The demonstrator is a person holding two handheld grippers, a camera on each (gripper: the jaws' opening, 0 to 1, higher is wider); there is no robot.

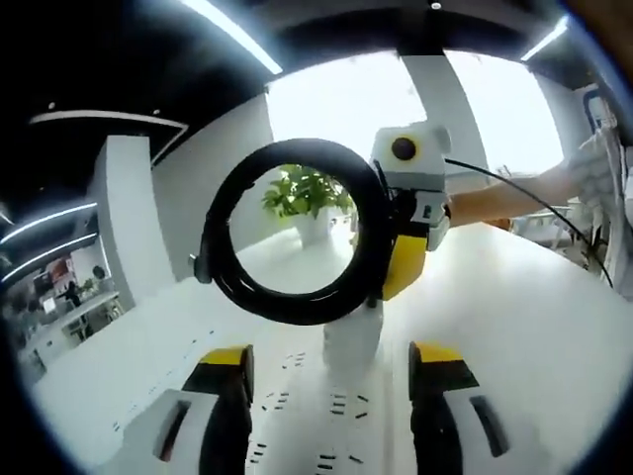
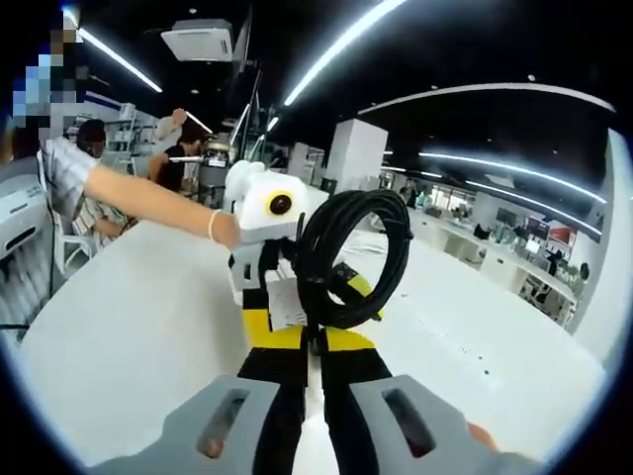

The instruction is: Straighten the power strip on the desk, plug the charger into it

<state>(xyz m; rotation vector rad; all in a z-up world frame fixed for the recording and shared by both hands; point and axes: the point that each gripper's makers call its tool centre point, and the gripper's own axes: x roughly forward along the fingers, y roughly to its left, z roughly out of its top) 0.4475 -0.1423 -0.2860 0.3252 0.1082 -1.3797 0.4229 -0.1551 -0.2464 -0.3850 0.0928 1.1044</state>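
Right gripper (image 2: 302,341) has its jaws pinched nearly shut on the black coiled cable (image 2: 346,262), lifted over the white power strip (image 1: 336,406) (sockets facing up). Left gripper (image 1: 331,381) straddles that strip on the desk (image 1: 514,307), jaws wide apart, gripping nothing.

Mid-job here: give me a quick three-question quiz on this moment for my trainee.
1. True or false: the black cable coil lies flat on the desk.
2. What sits between the jaws of the left hand-held gripper? A) a mug B) the white power strip C) a plant pot
3. Fill in: the right hand-held gripper is shut on the ____.

Key: 1 false, it is held up off the desk. 2 B. 3 black cable coil.
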